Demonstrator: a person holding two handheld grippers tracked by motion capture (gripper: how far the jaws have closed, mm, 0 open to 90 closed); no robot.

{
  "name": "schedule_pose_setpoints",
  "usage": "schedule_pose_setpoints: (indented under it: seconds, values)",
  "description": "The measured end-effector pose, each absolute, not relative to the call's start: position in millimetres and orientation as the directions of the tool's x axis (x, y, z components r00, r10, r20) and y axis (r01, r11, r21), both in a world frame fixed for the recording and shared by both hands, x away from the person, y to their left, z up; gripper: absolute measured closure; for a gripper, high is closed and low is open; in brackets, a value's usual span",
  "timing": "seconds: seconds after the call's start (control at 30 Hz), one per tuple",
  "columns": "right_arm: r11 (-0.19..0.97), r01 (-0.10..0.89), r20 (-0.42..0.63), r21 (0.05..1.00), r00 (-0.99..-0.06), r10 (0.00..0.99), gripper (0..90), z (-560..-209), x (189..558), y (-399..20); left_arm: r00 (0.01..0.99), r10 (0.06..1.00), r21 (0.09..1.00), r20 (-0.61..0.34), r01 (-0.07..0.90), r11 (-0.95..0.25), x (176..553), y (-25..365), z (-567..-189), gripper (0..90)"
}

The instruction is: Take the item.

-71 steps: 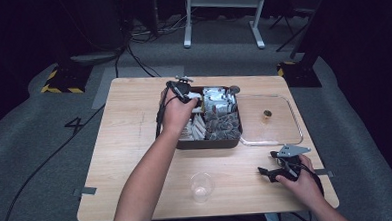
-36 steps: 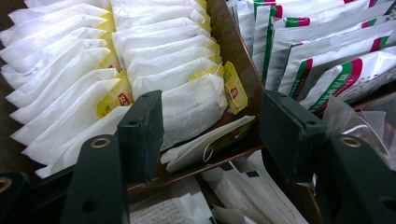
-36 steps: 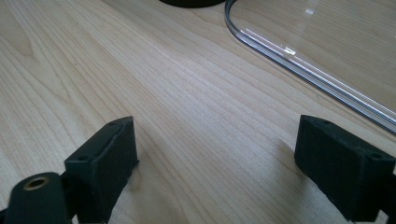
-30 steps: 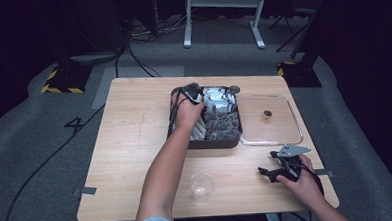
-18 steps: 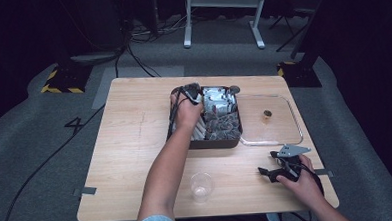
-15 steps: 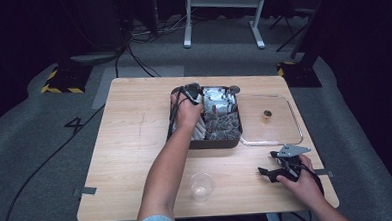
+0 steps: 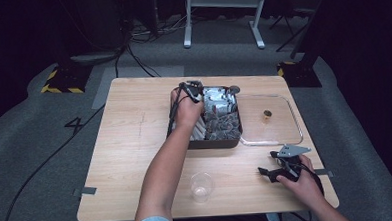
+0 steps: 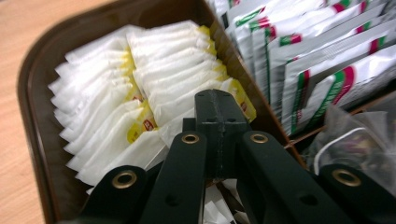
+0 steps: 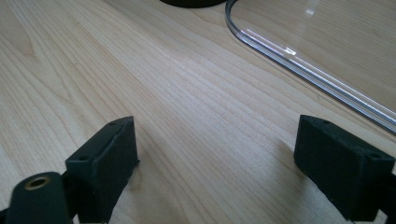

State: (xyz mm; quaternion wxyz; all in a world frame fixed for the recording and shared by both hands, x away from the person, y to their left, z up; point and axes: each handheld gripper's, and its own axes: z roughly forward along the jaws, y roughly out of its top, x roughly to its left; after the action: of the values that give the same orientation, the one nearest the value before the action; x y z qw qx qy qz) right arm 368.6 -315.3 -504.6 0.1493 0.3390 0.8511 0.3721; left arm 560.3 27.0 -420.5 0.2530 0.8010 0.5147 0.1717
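**Left gripper pinching a tea bag in the box; right gripper parked**

- Left gripper (image 8: 221,105) is over the brown compartment box (image 7: 213,142), centre of the high view. Jaws have just been closing and now sit together, tips at the near end of the row of white tea bags (image 8: 140,93), left-centre of the left gripper view.
- Can't confirm a bag is actually pinched: no paper visible between the pads, tips hide that spot. Bags sit directly under and ahead of the tips, touching or nearly so.
- Bags stand on edge, packed tight, so the reach comes from above to nip one top edge.
- Silver sachets (image 8: 317,56) fill the next compartment, upper right.
- Right gripper (image 9: 217,161) rests on the table (image 7: 135,143), jaws wide apart, nothing between, probably just waiting.
- Clear lid (image 7: 270,119) lies flat right of the box; empty plastic cup (image 7: 201,186) sits lower centre, likely the destination.
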Motion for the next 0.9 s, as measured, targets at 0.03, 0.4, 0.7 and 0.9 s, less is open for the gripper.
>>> schedule_pose_setpoints:
  seconds: [0.03,0.4,0.7,0.9]
  values:
    - [0.493,0.466,-0.002,0.735,-0.726,0.688,13.7,-504.6,368.6,-315.3,0.411,0.911,0.582,0.015,0.738,-0.342,560.3,27.0,-420.5,90.0]
    - [0.494,0.465,-0.003,0.735,-0.726,0.688,13.7,-504.7,368.7,-315.3,0.413,0.910,0.625,0.023,0.705,-0.335,554.9,30.7,-398.6,90.0]
    - [0.494,0.465,-0.003,0.734,-0.726,0.688,13.8,-504.6,368.5,-315.3,0.397,0.918,0.656,0.001,0.692,-0.300,547.8,35.0,-382.9,90.0]
    - [0.494,0.466,-0.003,0.734,-0.725,0.688,14.0,-504.6,368.3,-315.3,0.423,0.906,0.687,0.015,0.655,-0.316,536.5,42.1,-362.8,90.0]
